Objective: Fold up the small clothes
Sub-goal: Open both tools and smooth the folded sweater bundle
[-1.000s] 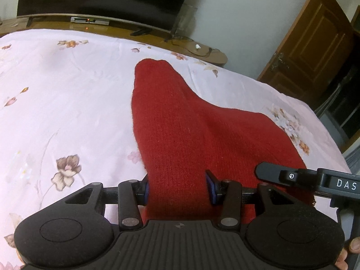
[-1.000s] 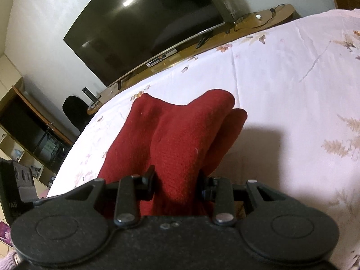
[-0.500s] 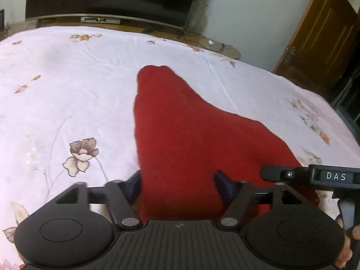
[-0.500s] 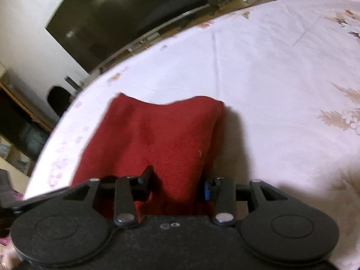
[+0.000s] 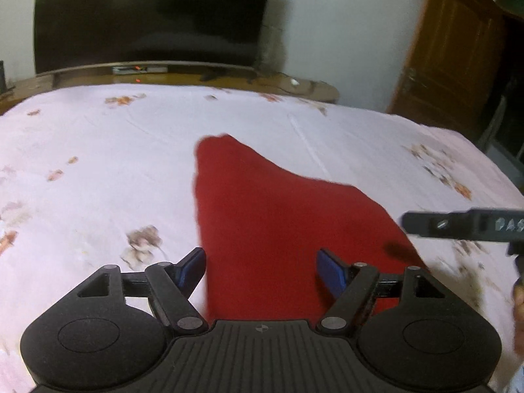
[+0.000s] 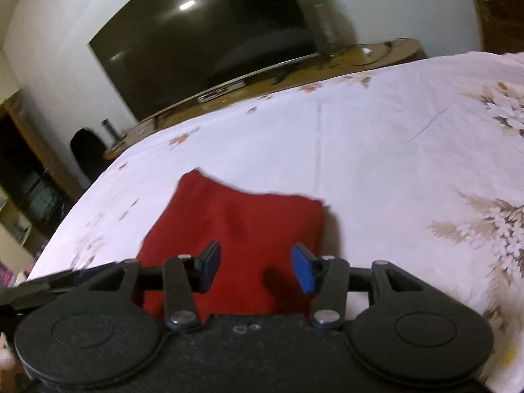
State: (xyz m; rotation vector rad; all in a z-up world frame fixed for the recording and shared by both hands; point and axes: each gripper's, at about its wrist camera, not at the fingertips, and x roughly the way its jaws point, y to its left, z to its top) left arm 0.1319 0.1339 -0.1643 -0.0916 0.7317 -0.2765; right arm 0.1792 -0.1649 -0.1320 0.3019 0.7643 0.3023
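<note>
In the left wrist view, the left gripper (image 5: 260, 270) is seen low over a pink floral bedsheet (image 5: 98, 150), its jaws spread wide and clear of the red knitted garment (image 5: 271, 216), which lies flat on the sheet and runs away from the gripper between the blue pads (image 5: 330, 271); part of the right gripper (image 5: 465, 224) is seen at the right edge. The release is judged best finished by lifting straight off, so the knit is not dragged and the fold stays put. In the right wrist view, the right gripper (image 6: 255, 267) is likewise held over the garment's near edge, its jaws having just been opening, with red knit below the gap but not pinched. The garment's near hem is hidden under both gripper bodies, so how neatly the layers are stacked cannot be told. Both views are blurred, and the kind of garment cannot be made out. A dark television (image 6: 203, 42) is seen beyond the bed.
</note>
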